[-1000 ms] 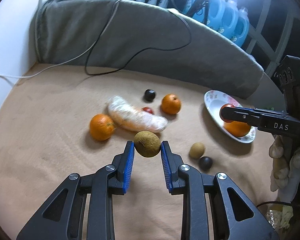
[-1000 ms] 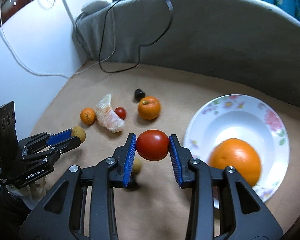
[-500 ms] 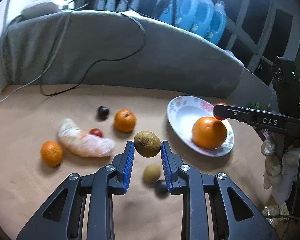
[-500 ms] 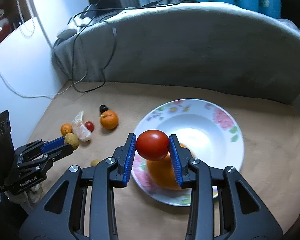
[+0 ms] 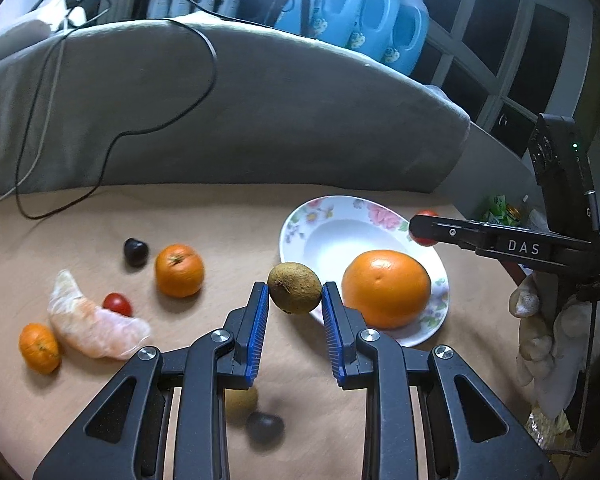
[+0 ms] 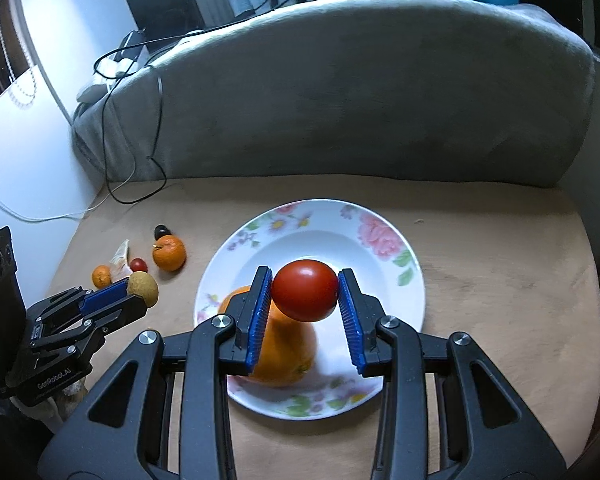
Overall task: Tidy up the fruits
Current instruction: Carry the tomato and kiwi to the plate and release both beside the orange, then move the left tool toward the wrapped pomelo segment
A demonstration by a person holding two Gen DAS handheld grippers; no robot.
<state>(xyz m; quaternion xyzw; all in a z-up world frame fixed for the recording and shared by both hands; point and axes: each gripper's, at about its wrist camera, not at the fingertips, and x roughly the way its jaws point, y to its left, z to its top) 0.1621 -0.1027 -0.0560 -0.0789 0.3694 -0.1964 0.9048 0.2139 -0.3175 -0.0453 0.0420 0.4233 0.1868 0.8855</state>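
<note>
Right wrist view: red tomato carried over the floral plate, ready to set down.

Right gripper (image 6: 305,292) is clamped on a round red tomato (image 6: 305,290), pads pressing both sides, held above the white flower-patterned plate (image 6: 384,236). Plate lies directly below and ahead of this claw; a large orange (image 6: 288,356) fills the plate's near-left part, so the bare well sits ahead and to the right. Left gripper (image 5: 295,296) is closed on a brown fuzzy kiwi (image 5: 295,288), just short of the plate's near-left rim (image 5: 296,220), over the tan table (image 5: 220,220). My reading: right hand is the nearer, already over the dish; tomato goes down first, clear of the orange. Loose fruit waits well left.
</note>
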